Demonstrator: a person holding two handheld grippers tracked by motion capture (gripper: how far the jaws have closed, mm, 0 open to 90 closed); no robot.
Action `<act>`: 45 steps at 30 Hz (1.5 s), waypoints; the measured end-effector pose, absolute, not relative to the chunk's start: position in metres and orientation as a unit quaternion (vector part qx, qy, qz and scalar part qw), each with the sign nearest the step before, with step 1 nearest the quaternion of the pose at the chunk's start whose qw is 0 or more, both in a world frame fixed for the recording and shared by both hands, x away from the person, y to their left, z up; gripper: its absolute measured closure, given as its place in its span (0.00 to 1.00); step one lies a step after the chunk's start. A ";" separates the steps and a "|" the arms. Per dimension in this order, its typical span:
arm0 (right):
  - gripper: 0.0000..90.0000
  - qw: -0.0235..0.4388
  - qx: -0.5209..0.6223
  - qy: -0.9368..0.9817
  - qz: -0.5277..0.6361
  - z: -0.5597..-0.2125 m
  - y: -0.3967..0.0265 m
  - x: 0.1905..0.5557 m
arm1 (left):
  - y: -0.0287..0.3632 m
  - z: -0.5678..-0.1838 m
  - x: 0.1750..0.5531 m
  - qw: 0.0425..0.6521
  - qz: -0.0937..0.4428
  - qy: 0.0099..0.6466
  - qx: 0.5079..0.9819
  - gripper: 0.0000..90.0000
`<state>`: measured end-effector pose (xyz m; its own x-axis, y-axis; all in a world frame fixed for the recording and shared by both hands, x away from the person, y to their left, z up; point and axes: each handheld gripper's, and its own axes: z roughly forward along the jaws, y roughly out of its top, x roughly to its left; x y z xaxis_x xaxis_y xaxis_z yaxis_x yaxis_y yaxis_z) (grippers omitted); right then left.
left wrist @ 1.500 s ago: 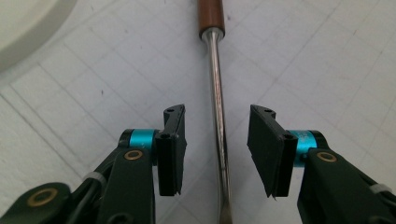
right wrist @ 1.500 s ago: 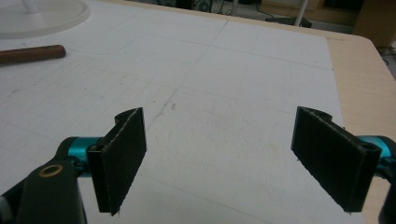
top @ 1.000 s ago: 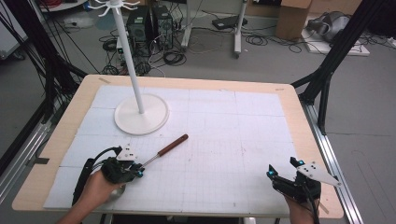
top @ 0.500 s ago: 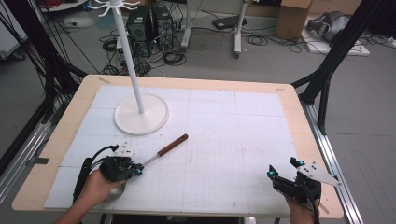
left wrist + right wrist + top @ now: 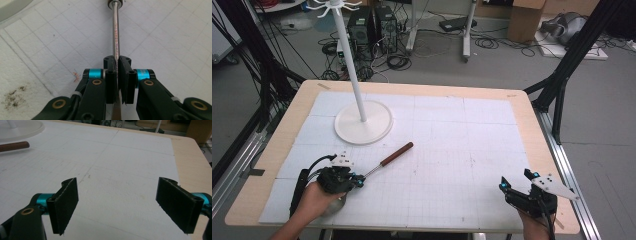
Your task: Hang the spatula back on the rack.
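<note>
A utensil with a brown wooden handle [image 5: 397, 153] and a thin steel shaft [image 5: 115, 32] lies slantwise on the white gridded mat [image 5: 452, 150]. At the front left my left gripper [image 5: 358, 180] is shut on that shaft; in the left gripper view [image 5: 117, 61] the rod runs straight up from between the two closed jaws. The utensil's lower end is hidden under the gripper and the hand. My right gripper [image 5: 516, 179] rests at the front right, open, and in the right gripper view [image 5: 117, 195] nothing lies between its jaws. The handle [image 5: 13, 146] shows far off at the upper left there.
A white hook stand with a round base [image 5: 363, 122] and a tall pole [image 5: 349, 55] stands at the back left of the mat. The wooden table edge [image 5: 542, 150] runs along the right. Cables and equipment lie on the floor beyond the table.
</note>
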<state>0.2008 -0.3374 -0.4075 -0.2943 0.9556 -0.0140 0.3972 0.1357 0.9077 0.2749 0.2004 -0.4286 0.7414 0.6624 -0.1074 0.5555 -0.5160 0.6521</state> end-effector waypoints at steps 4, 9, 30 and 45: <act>0.19 0.324 0.498 0.680 0.430 -0.408 -0.337 0.201 | 0.204 -0.426 0.274 0.355 0.075 0.356 0.861 0.93; 0.19 0.324 0.498 0.680 0.430 -0.407 -0.337 0.201 | 0.209 -0.423 0.274 0.367 0.077 0.361 0.854 0.93; 0.19 0.318 0.502 0.678 0.433 -0.408 -0.337 0.201 | 0.257 -0.386 0.260 0.475 0.123 0.396 0.776 0.94; 0.19 0.284 0.479 0.685 0.470 -0.396 -0.313 0.219 | 0.251 -0.364 0.251 0.536 0.208 0.367 0.732 0.94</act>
<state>0.2187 -0.3125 -0.3961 -0.3798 0.9230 0.0611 0.3893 0.0996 0.9157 0.2515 0.2514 -0.3639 0.6443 0.7596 -0.0891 0.3145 -0.1570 0.9362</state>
